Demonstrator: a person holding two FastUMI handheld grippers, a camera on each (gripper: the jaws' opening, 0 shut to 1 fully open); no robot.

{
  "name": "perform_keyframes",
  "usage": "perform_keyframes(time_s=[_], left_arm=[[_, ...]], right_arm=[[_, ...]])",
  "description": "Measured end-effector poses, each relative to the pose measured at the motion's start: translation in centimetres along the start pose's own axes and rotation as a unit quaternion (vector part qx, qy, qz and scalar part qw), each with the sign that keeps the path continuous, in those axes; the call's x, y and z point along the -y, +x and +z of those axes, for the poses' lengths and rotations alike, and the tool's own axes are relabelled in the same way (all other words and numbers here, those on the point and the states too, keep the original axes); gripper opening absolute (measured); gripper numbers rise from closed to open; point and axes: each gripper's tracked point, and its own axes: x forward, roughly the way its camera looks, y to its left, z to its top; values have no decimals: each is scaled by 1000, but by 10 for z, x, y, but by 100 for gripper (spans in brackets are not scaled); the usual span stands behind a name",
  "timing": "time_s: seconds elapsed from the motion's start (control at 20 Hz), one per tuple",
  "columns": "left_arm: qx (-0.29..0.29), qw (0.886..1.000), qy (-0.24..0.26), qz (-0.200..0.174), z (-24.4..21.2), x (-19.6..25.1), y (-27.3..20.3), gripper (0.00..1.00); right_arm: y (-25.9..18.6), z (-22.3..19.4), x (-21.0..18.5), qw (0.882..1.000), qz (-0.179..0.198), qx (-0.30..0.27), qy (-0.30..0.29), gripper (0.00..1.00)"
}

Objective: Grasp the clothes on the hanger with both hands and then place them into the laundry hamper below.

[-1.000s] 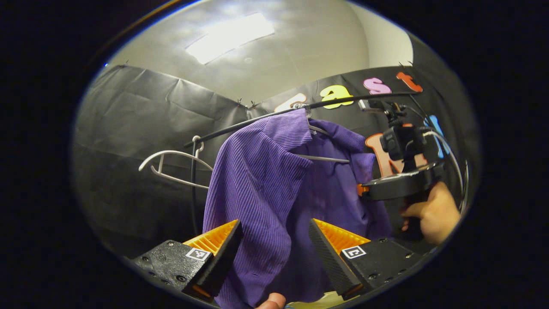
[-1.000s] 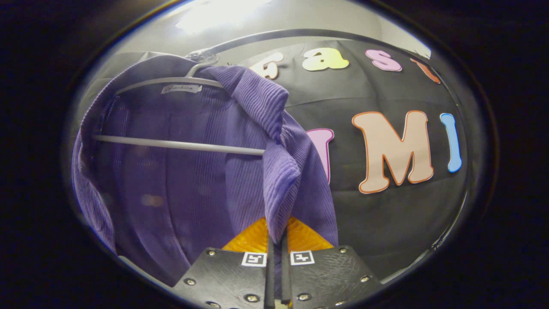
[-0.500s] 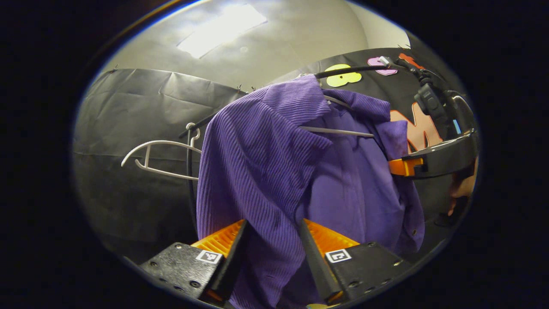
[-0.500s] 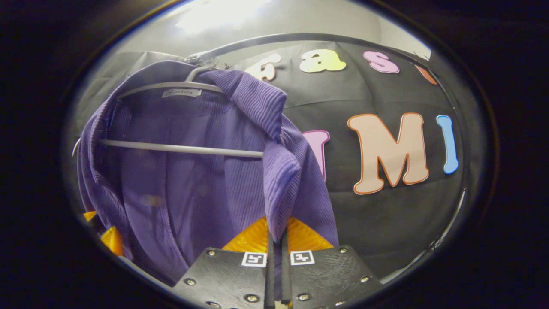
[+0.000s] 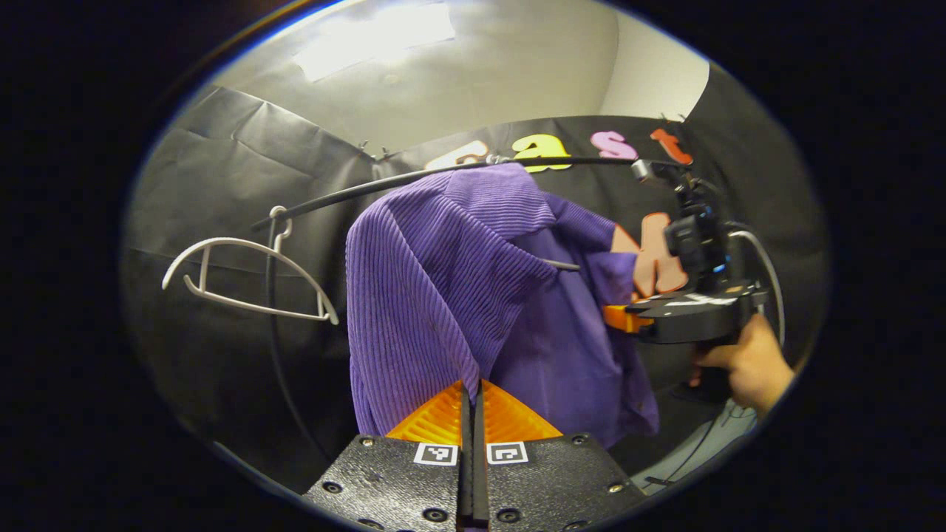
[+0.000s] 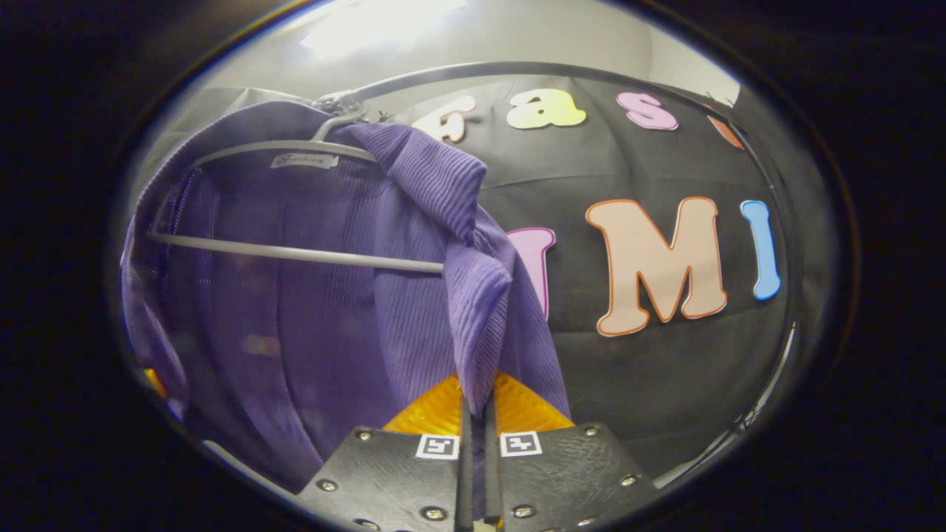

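A black rail (image 5: 414,179) ran across the far side of the booth, and from it hung the task's garment, a purple ribbed shirt (image 5: 436,288), draped open-fronted over a pale hanger (image 6: 295,251) whose crossbar showed inside the shirt in the right gripper view. To the left on the same rail hung a second, bare white hanger (image 5: 244,277), well apart from the shirt. The left gripper (image 5: 471,399) had its fingers pressed together on the near front edge of the shirt's left panel, the cloth pinched between them. The right gripper (image 6: 477,403) was likewise clamped on the folded front edge of the right panel; in the left gripper view it showed at the far right, held by a hand (image 5: 746,366), its tip touching the cloth. The hamper's place could not be told from these views. By my judgement the two-handed grasp was complete and the step in hand was freeing the shirt from the hanger. The next move would call for drawing both panels outward and off the hanger's shoulders together, keeping both grips firm, then lowering the shirt toward the hamper below.
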Motion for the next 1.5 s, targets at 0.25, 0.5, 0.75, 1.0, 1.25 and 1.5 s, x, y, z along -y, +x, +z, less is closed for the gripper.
perform_keyframes(time_s=[0.25, 0.5, 0.75, 1.0, 1.25, 1.5], left_arm=[[-11, 996, -51, -71, 28, -8, -25, 0], [3, 988, -75, -134, 69, -23, -55, 0], [43, 988, -83, -121, 115, -86, -65, 0], [61, 990, -94, -92, 142, -130, -45, 0], [58, 992, -92, -69, 150, -150, -13, 0], [41, 993, -91, -63, 154, -154, 32, 0]], right_arm=[[7, 4, -15, 1000, 5, 10, 21, 8], [5, 38, -2, 997, -52, 44, -30, 3], [-6, 85, 28, 988, -122, 76, -60, 4], [-2, 117, 44, 981, -163, 88, -64, 0], [13, 126, 53, 981, -170, 81, -53, 0], [36, 128, 62, 982, -168, 57, -62, 0]])
